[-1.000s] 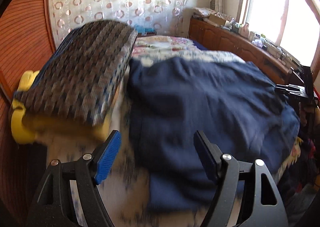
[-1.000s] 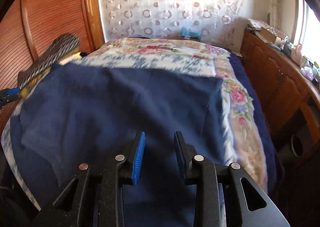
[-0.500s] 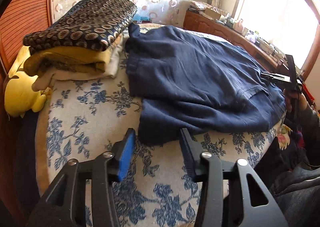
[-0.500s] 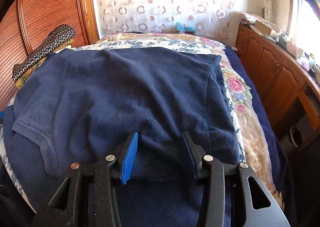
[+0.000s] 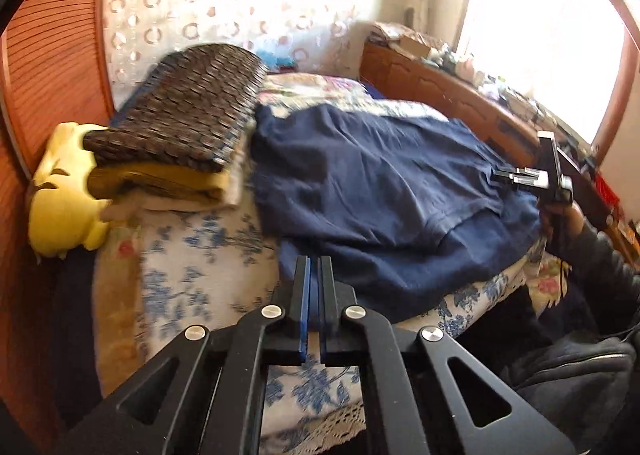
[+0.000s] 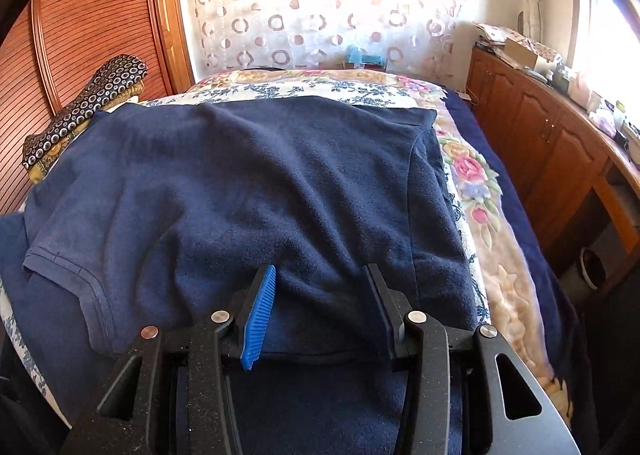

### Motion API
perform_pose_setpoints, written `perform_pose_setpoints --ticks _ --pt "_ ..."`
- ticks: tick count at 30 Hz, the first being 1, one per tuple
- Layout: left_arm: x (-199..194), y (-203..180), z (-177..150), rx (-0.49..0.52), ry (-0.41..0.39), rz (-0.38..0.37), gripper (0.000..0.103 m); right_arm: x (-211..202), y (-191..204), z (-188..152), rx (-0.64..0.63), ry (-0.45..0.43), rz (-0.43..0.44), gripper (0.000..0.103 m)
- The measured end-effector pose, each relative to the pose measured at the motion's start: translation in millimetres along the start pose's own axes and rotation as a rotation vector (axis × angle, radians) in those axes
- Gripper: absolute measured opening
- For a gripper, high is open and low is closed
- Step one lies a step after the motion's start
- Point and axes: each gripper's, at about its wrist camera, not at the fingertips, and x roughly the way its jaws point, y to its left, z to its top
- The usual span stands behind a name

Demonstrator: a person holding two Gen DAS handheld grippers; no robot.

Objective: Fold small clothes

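Left wrist view
Surface: a bed (image 5: 192, 279) with a white cover printed in blue flowers.
Room: a ribbed wooden door at left, a curtain with ring shapes behind, wooden cabinets (image 5: 444, 95) under a bright window at right.
Shirt: a dark blue shirt (image 5: 372, 179) lies spread on the bed, its long axis running from the near left toward the far right.
Stack: folded clothes (image 5: 176, 135) lie just left of the shirt, a ring-patterned piece on top, a yellow toy (image 5: 64, 211) beside them.
Left gripper: the left gripper (image 5: 314, 267) is pressed together, pinching the shirt's near edge.
Right gripper: the right gripper (image 5: 512, 178) shows at the shirt's far right edge, held in a hand (image 5: 568, 219).

Right wrist view
Surface: the bed (image 6: 476, 171), with a pink flowered border at right.
Shirt: the shirt (image 6: 256, 183) covers most of the bed, a sleeve (image 6: 76, 267) pointing to the near left.
Right gripper: the right gripper (image 6: 320, 275) is spread, with a bunch of shirt cloth between its fingers; whether the pads press it I cannot tell.
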Motion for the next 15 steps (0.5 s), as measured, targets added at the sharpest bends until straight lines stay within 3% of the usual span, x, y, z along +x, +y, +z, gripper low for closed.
perform_pose_setpoints --ticks 3,7,9,10,12,15 --pt "-5 5 -2 0.014 0.011 0.074 0.004 0 -1 0 -0.002 0.0 0.0 0.046" --pt "10 10 -6 -0.005 0.047 0.053 0.01 1 -2 0 -0.003 0.0 0.002 0.046" --pt "17 8 -6 0.001 0.046 0.044 0.04 1 -2 0 -0.005 0.0 0.001 0.046" --pt "22 6 -6 0.002 0.039 0.035 0.046 1 -2 0 -0.007 0.001 0.0 0.046" --pt "29 4 -3 -0.004 0.034 0.036 0.069 1 -2 0 -0.008 0.0 -0.002 0.046" --pt "43 5 3 -0.022 0.012 0.04 0.074 1 -3 0 -0.01 0.0 -0.001 0.046"
